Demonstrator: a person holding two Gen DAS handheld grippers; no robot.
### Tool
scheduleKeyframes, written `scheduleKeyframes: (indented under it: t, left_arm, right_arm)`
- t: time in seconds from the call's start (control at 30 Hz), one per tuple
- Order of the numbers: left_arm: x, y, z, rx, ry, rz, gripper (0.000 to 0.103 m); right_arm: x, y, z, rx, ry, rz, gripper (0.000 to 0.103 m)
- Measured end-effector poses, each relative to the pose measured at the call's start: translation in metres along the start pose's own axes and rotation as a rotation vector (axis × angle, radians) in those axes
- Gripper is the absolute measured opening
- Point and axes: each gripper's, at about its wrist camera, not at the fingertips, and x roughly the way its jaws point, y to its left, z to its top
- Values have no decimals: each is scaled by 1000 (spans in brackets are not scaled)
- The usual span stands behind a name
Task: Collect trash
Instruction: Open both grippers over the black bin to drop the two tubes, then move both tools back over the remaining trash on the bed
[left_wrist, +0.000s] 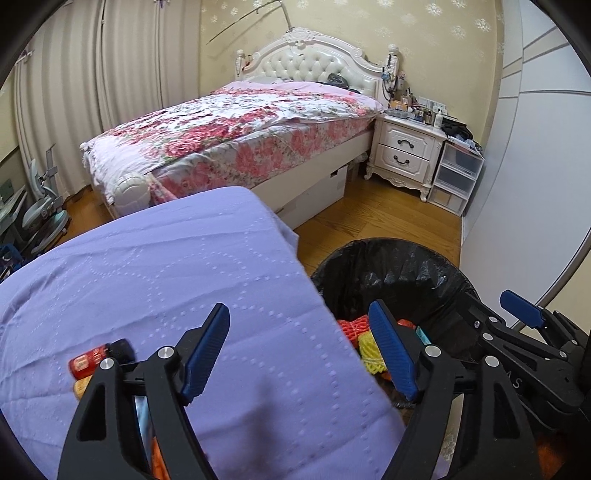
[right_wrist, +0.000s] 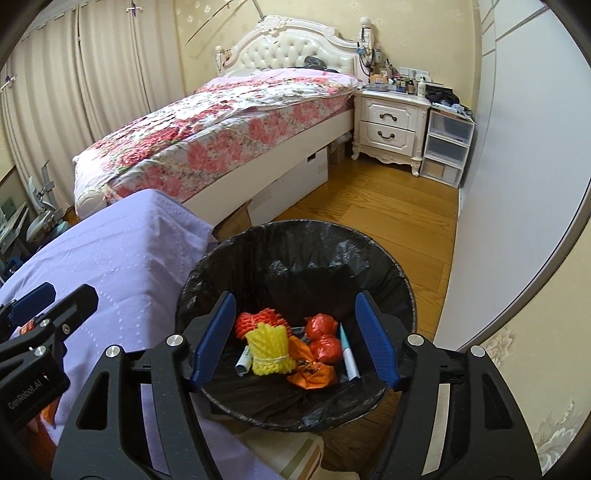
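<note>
Jaws spread on both my grippers, nothing between them: the right gripper (right_wrist: 295, 339) hangs over the bin (right_wrist: 391, 273), the left gripper (left_wrist: 299, 354) straddles the edge of the purple cover (left_wrist: 166, 266). Trash (right_wrist: 271, 349) lies in the bin's liner, so I judge a drop just done. Next I'd swing left toward the red can (left_wrist: 86, 365) on the cover and close gently. Beyond stands the bed (left_wrist: 229, 136).

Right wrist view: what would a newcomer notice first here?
The black-lined trash bin on the wooden floor beside the purple cloth stands out, holding a yellow foam net and red wrappers. The right tongs hang open above it.
</note>
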Motion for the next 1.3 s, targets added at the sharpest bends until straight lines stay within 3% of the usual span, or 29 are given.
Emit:
scheduleKeyframes:
  t: [0.57, 1.07, 1.3]
  left_arm:
    - [-50, 106, -42, -145, 17, 173, 76]
    - [-74, 171, -89, -249, 56, 254, 76]
    - [-82, 188, -102, -293, 56, 265, 76]
  right_arm:
    - [-26, 79, -29, -122, 38, 150, 66]
    - [-55, 170, -70, -313, 78, 283, 66]
    - [-57, 195, -83, -362, 105, 302, 66]
